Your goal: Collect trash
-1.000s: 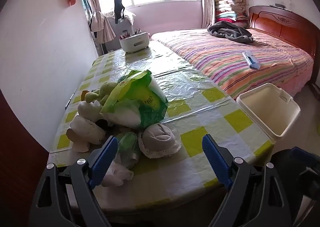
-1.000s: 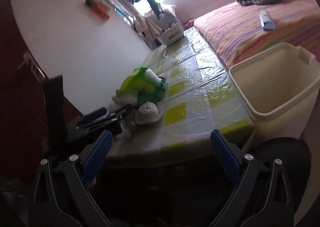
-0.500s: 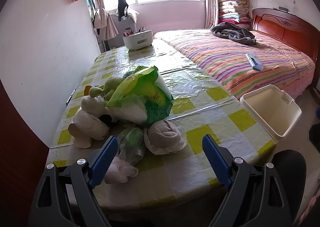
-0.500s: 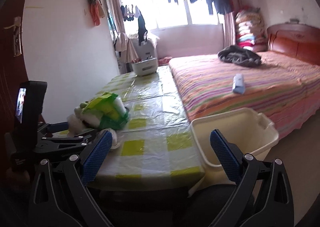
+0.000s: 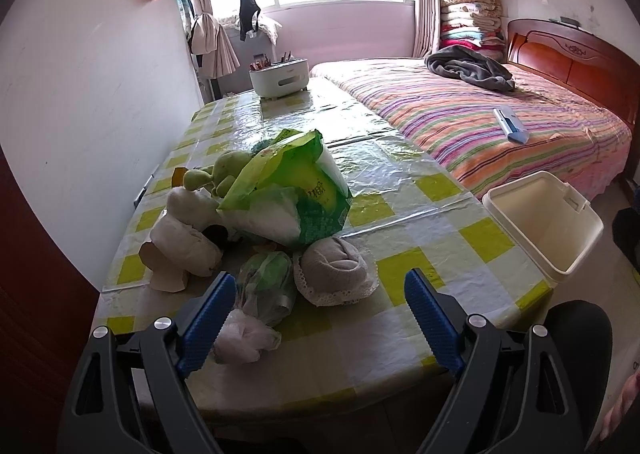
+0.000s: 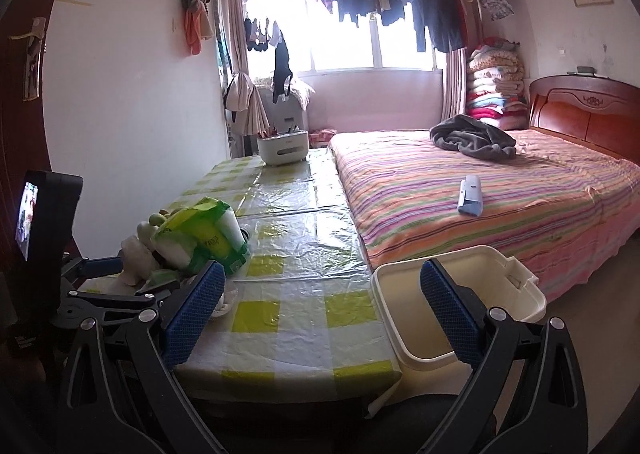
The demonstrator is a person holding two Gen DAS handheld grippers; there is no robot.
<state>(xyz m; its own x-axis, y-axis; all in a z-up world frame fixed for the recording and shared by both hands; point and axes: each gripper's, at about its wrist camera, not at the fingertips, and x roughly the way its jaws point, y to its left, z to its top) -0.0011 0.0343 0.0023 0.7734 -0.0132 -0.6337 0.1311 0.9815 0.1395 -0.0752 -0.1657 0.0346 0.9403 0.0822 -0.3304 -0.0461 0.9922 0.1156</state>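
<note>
Blue-padded left gripper (image 5: 316, 318), jaws wide and empty, has closed in on our trash pile (image 5: 260, 230) just ahead; right gripper (image 6: 320, 314), also wide, has levelled toward the bin (image 6: 460, 294)

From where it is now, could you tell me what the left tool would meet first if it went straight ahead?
Probably the small clear plastic bag beside its left finger, then the greenish wrapped bundle behind it. The left tool is open; depth is uncertain.
</note>
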